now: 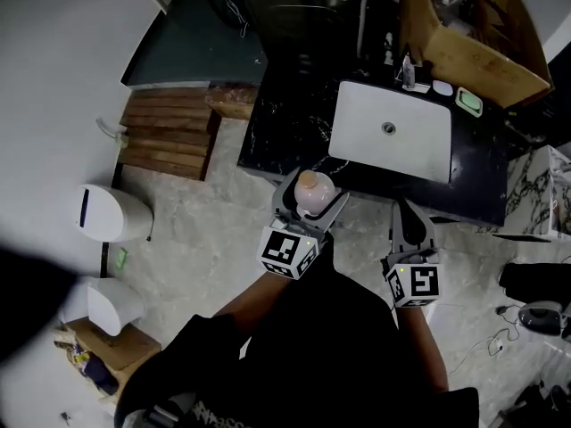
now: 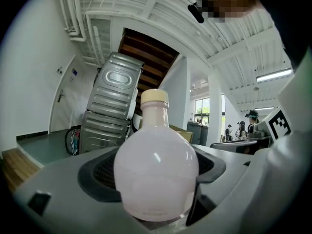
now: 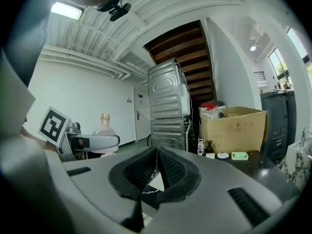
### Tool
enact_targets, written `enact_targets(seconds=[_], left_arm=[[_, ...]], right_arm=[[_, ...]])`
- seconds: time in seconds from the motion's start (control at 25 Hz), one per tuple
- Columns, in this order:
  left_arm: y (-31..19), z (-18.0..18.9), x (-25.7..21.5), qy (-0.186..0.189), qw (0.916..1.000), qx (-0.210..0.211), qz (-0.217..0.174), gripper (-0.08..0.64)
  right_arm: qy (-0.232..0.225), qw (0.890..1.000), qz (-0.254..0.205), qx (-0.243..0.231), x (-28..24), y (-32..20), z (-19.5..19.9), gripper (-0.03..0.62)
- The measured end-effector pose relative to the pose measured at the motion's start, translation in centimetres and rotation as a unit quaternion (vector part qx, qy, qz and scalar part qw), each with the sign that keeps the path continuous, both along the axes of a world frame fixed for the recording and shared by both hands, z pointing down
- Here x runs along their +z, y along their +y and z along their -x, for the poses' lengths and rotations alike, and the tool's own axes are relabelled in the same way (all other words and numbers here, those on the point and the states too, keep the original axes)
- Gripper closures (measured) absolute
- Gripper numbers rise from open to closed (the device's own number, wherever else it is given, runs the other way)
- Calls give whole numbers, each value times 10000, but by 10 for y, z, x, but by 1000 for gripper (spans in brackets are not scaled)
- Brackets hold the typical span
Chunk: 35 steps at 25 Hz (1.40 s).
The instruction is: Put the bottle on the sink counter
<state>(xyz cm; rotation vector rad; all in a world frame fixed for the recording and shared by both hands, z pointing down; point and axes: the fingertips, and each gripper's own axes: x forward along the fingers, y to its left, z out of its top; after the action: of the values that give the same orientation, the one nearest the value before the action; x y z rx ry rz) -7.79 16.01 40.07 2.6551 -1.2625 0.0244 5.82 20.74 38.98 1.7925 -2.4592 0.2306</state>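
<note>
A person's dark-sleeved arms (image 1: 357,346) fill the bottom of the head view, each reaching up to a gripper that carries a marker cube. The left gripper (image 1: 310,205) is clenched on the bottle (image 2: 156,174). The left gripper view shows its two grey jaws pressed against either side of the round, pale pink belly, with the bottle upright and its cream cap on top. From above, the bottle sits at the front edge of the black sink counter (image 1: 285,123), just before the near left corner of the white basin (image 1: 393,150). Whether its base touches the worktop cannot be told.

The right gripper (image 1: 409,219) is beside the left one, further along the same front edge, just before the basin's near right corner. Its ribbed black pads (image 3: 168,169) meet with nothing between them.

Along the worktop's back edge, behind the basin, stand small bottles (image 1: 409,74), a white round piece (image 1: 442,87) and a green soap dish (image 1: 468,102). An open cardboard box (image 1: 473,43) stands beyond them. Stacked metal appliances (image 3: 168,101) stand past the counter's far left corner. Wooden steps (image 1: 169,132) and two white bins (image 1: 111,214) lie on the floor to the left.
</note>
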Motion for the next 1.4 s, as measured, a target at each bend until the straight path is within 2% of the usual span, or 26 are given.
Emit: enact_targets(seconds=[0.24, 0.32, 0.48, 0.76, 1.0, 1.16, 1.4], left_arm=[[-75, -4, -1, 161, 9997, 160, 100, 169], [-96, -7, -1, 226, 9994, 234, 113, 169], [-135, -7, 3, 17, 9995, 319, 58, 169], [-183, -6, 5, -75, 9990, 442, 92, 169], [-216, -1, 18, -68, 9987, 492, 143, 169], [-231, -6, 32, -149, 9987, 456, 142, 169], [-258, -18, 43, -166, 9992, 309, 170, 169]], right_arm=[[203, 9998, 93, -3, -9, -64, 6, 552], [193, 9997, -77, -147, -16, -83, 11, 552], [150, 9982, -515, -268, -37, -119, 23, 552], [151, 9984, -546, 16, -43, -169, 21, 552], [63, 9991, -373, 203, -28, -196, 23, 552], [170, 9993, -157, 280, -13, -205, 18, 552], [105, 9991, -147, 392, -4, -223, 5, 552]])
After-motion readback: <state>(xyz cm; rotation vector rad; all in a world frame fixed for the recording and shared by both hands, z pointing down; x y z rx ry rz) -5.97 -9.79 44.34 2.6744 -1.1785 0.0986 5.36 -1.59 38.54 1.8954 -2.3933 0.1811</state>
